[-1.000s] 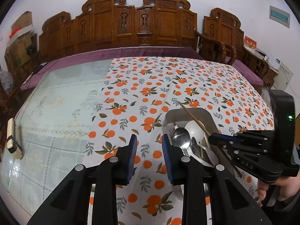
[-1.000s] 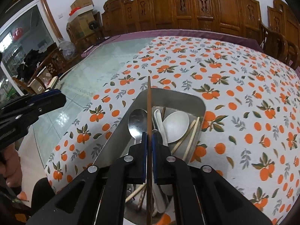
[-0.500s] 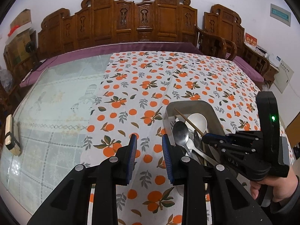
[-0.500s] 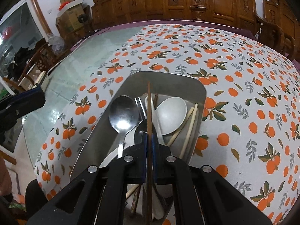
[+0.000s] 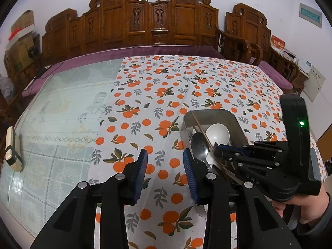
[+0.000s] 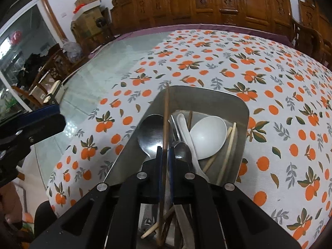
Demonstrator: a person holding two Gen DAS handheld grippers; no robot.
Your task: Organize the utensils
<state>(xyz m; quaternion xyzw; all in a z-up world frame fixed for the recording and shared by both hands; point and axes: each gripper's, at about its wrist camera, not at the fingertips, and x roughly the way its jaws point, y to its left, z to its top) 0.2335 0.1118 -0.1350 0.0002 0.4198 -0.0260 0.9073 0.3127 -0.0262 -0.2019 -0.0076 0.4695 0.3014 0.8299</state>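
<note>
A steel tray [image 6: 207, 95] on the orange-print tablecloth holds a metal spoon [image 6: 152, 132], a white ceramic spoon [image 6: 207, 137], pale chopsticks [image 6: 228, 147] and other utensils. My right gripper [image 6: 165, 151] is shut on a brown chopstick [image 6: 166, 112], low inside the tray; its tip reaches the tray's far rim. In the left wrist view the tray [image 5: 234, 120] lies to the right with the right gripper [image 5: 217, 150] over it. My left gripper [image 5: 165, 161] is open and empty above the cloth, left of the tray.
A small wooden block [image 5: 12, 151] lies on the glass table top at the far left. Carved wooden chairs [image 5: 157, 20] line the table's far side. The table's near edge runs just below the tray.
The right gripper has lowered the brown chopstick into the tray and moved closer to the utensils. The left gripper has opened a little wider and stayed in place.
</note>
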